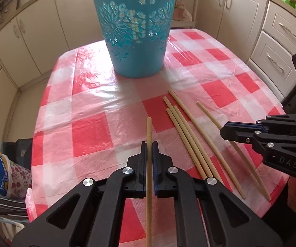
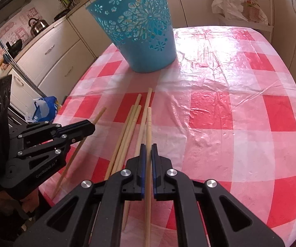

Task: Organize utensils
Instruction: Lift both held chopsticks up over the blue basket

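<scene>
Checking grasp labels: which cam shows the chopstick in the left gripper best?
Left wrist: the chopstick runs straight between the left gripper pads, tip to shaft visible. Right wrist shows that gripper side-on, its body hiding the chopstick's middle.

right gripper (image 2: 147, 150) clamps chopstick (image 2: 148, 123) | blue basket (image 2: 141, 30) beyond

Glossy, crinkled plastic tablecloth (image 1: 111, 107) catching the light. Pale matt wooden chopsticks (image 1: 189, 135) on it. Smooth turquoise plastic basket (image 1: 135, 30), pierced with cut-outs.
</scene>
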The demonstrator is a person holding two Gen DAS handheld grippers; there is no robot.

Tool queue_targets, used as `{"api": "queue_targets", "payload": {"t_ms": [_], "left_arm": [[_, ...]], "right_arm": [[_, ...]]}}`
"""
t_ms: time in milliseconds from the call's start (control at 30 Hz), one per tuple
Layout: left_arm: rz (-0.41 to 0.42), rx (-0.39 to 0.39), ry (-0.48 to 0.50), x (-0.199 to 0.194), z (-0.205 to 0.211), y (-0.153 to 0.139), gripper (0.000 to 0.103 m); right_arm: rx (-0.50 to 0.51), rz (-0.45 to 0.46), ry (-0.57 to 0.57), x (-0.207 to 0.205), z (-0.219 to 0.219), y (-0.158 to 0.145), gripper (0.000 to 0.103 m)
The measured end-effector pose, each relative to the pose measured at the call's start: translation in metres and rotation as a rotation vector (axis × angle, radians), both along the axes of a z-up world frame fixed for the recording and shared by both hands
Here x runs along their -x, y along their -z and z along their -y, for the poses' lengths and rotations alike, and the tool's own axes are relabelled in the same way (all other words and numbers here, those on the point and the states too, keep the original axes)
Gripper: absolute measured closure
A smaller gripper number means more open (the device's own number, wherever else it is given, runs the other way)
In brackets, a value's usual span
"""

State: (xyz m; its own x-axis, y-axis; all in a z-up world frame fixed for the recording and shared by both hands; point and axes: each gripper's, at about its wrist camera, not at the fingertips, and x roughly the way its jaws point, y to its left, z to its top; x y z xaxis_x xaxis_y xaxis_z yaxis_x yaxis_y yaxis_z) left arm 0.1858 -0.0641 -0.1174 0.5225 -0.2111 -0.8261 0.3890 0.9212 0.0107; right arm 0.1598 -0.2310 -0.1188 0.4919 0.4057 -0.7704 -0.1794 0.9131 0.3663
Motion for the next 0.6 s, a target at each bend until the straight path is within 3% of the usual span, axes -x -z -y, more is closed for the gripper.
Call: {"api": "queue_targets", "payload": {"t_ms": [367,500,600], "left_arm": [[0.094,0.041,0.003,0.001,0.0,-0.033,0.098],[0.146,0.13,-0.009,-0.003,-0.01,-0.057,0.098],[0.228,0.235,-0.024,-0.012,-0.024,-0.092,0.098]], "right_arm": [[-0.228,0.125,0.073,-0.002,0.018,-0.042,0.097],[-0.283,0.204,0.095,-0.009,0.021,-0.068,0.097],[-0.313,0.306,0.108,-0.018,0.019,-0.098,0.097]]}}
